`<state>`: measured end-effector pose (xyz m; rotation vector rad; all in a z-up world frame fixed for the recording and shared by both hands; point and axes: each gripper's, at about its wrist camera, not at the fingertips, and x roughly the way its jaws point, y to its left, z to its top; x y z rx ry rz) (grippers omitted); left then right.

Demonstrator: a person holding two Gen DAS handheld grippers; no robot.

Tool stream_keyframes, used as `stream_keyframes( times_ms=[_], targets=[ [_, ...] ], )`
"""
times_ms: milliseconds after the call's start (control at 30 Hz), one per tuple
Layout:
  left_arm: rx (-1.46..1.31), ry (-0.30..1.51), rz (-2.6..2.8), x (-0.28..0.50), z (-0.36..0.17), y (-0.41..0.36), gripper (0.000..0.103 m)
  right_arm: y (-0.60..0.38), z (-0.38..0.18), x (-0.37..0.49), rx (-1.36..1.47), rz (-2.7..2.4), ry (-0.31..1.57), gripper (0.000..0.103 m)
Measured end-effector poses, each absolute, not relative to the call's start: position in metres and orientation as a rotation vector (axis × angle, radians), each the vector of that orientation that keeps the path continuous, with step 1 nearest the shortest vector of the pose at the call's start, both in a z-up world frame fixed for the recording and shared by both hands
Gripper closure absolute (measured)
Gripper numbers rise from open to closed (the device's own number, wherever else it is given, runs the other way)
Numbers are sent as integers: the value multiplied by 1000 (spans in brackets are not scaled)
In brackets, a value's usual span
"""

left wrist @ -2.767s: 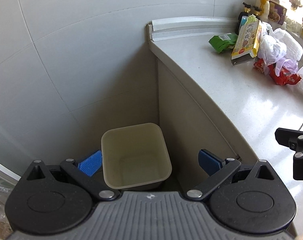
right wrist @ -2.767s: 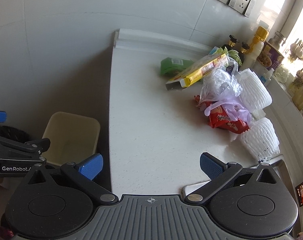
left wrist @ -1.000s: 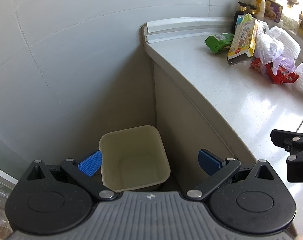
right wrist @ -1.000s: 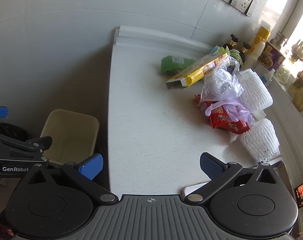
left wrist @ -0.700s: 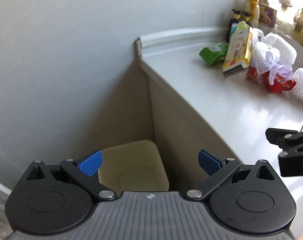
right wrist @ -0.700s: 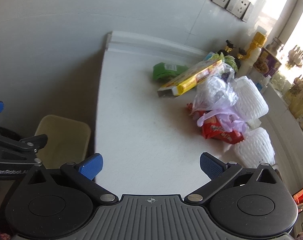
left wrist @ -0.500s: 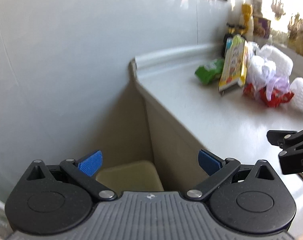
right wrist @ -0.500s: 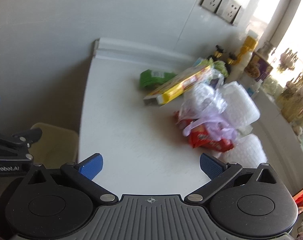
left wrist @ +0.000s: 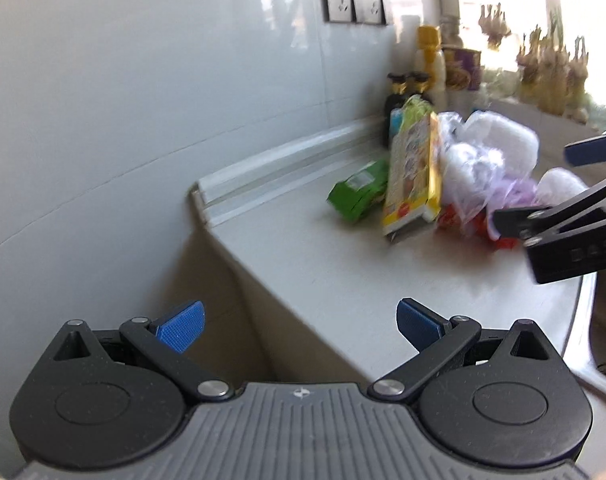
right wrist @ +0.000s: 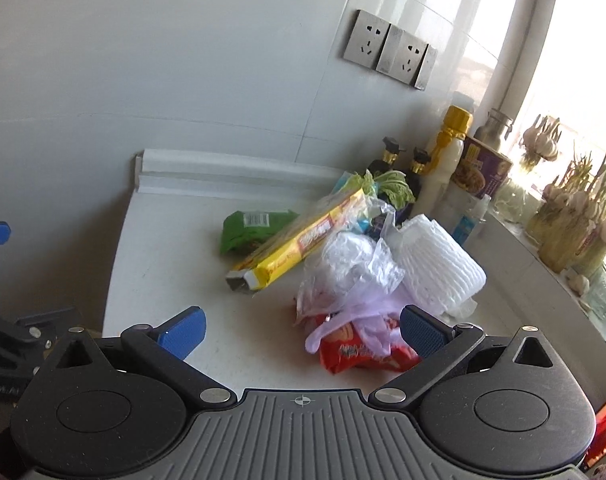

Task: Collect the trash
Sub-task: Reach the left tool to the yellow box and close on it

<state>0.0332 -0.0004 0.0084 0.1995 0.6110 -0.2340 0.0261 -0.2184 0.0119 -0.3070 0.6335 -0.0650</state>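
A: Left wrist view first. The left hand-held gripper (left wrist: 299,320) has swung up and away from the beige bin it was looking into a moment ago; the bin is out of view now. Jaws spread wide, nothing between them, hanging past the near edge of the desk (left wrist: 343,272).

B: And the trash?

A: Piled at the far end of the desk: a green packet (left wrist: 357,192), a yellow carton (left wrist: 413,184) leaning against a crumpled plastic bag (left wrist: 475,172). The right hand-held gripper (left wrist: 571,208) enters from the right, near that pile. All a bit blurred by motion.

B: Right wrist view?

A: The right hand-held gripper (right wrist: 301,330) has pushed in closer; the pile fills the frame. Its jaws are released too, holding nothing, with the red snack wrapper (right wrist: 363,354) lying low between the blue fingertips (right wrist: 421,332), not visibly touched. A white foam net sleeve (right wrist: 439,268) sits just beside the bag (right wrist: 355,268), sauce bottles (right wrist: 403,176) behind.

B: So what does it mean?

A: Both tools have turned from bin to rubbish. Nothing collected yet; I'd judge the red wrapper the first pick.
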Motion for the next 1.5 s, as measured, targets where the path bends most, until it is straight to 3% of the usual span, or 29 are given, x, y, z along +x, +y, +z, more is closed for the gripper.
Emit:
stream_keyframes(
  times_ms=[467, 967, 1233, 1500],
  targets=[
    [48, 629, -373, 75, 2, -9, 1, -272, 5, 61, -80, -134, 598, 0],
    [86, 482, -490, 96, -6, -62, 1, -323, -16, 62, 82, -142, 464, 2],
    [205, 348, -445, 104, -14, -87, 22, -327, -29, 66, 144, -97, 408, 17],
    [300, 354, -470, 110, -29, -100, 33, -332, -43, 71, 283, -85, 366, 52]
  ],
)
